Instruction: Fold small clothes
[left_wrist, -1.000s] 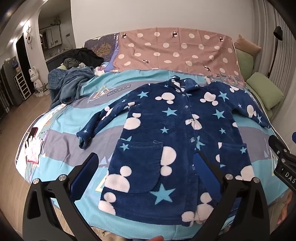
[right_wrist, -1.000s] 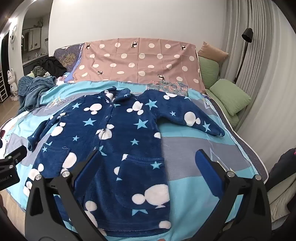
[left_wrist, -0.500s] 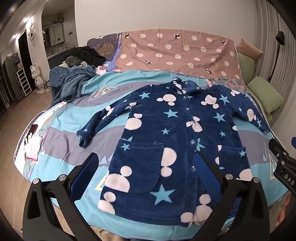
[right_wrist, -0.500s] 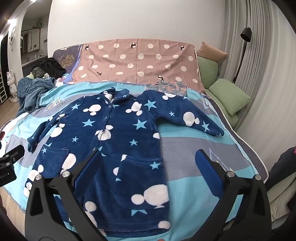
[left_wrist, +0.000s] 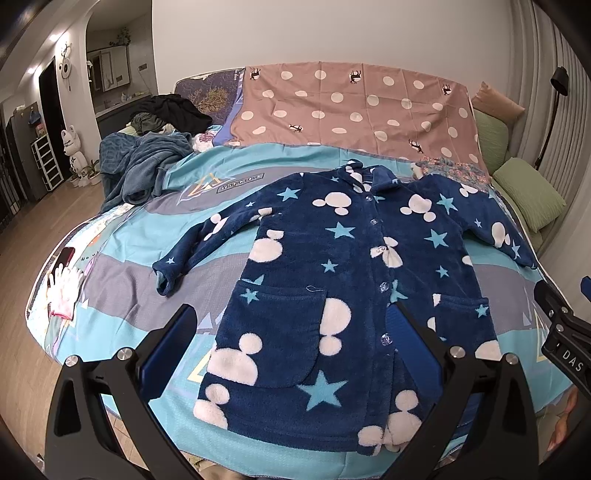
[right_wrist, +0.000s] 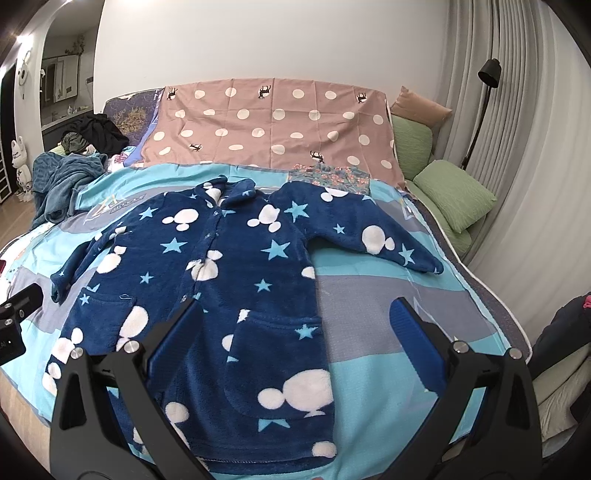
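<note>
- The left gripper (left_wrist: 291, 332) hung above the hem of the fleece coat (left_wrist: 351, 295), jaws spread wide and holding nothing; its blue pads (left_wrist: 166, 347) stood clear of the cloth.
- The right gripper (right_wrist: 291, 328) likewise hovered over the coat's lower edge, fingers wide apart and empty.
- Part of the right gripper's body showed just beyond the coat's right pocket in the left wrist view.
- The coat, navy with white mouse-head shapes and pale blue stars, lay flat and face up on the bedspread (left_wrist: 129, 240), buttoned down the front, collar towards the far side, both sleeves stretched outwards.
- Beyond the coat's collar hung a pink dotted sheet (left_wrist: 351, 103), and a small floral cloth (right_wrist: 328, 177) lay beside the collar.
- Well away from the coat's left sleeve sat a heap of blue-grey blanket (left_wrist: 144, 166) with dark clothes (left_wrist: 173, 110) behind it.
- Off that same sleeve, at the bed's edge, lay what looked like white gloves (left_wrist: 62, 288), though the view was too warped to be sure.
- Green pillows (right_wrist: 454, 192) rested past the coat's right sleeve.
</note>
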